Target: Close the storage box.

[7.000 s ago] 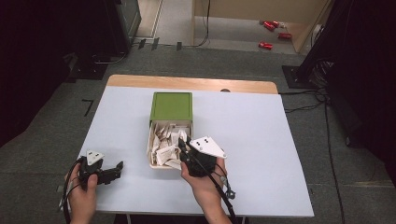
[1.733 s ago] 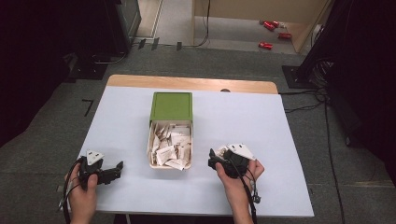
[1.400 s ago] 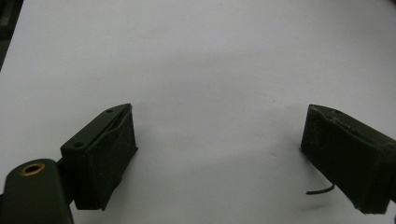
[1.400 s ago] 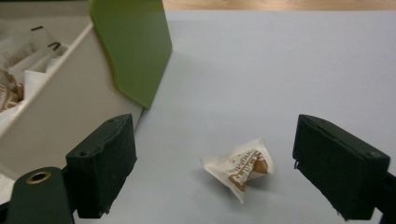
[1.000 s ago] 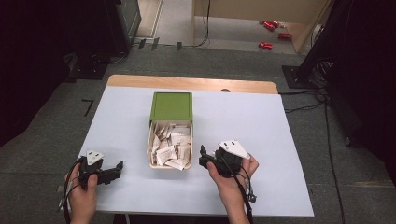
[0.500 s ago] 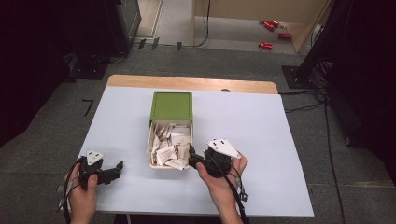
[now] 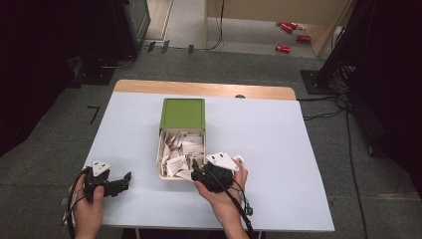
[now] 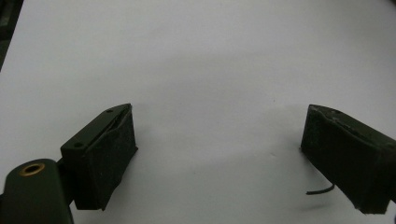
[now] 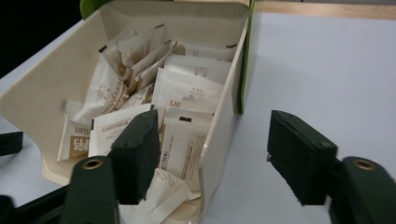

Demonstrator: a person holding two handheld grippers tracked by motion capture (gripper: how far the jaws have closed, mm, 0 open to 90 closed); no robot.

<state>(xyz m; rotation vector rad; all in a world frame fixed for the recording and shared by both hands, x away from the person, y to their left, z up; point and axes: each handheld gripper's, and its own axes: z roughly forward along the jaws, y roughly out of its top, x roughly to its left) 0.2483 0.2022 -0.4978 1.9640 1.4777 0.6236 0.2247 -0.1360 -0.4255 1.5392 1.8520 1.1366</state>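
right tool at the open box of packets, left tool resting apart on the desk

the landmark is the cream box (image 7: 181, 154) standing near the middle of the pale desk (image 7: 278, 144), its green lid (image 7: 183, 113) folded back on the far side. the box is packed with white paper packets (image 7: 182, 151) printed in brown, lying loosely over one another at mixed angles.

the right tool (image 7: 195, 174) sits at the near right corner of the box, held in the person's right hand (image 7: 219, 188), its grey three-cornered plate on top and its cable trailing back along the forearm. in the right gripper view its jaws are spread wide and straddle the box's right wall: one jaw is inside the box among the packets (image 9: 154, 102), the other outside over bare desk (image 9: 327, 70). nothing is pinched between them; whether the inner jaw touches a packet cannot be told.

the left tool (image 7: 126, 177) lies well to the left of the box, near the desk's front edge, held in the left hand (image 7: 88, 206). in the left gripper view its jaws are spread wide over plain desk surface (image 8: 210, 70), with nothing between them.

beyond the box, past the desk's far wooden edge, small red objects (image 7: 288, 35) lie on the floor.
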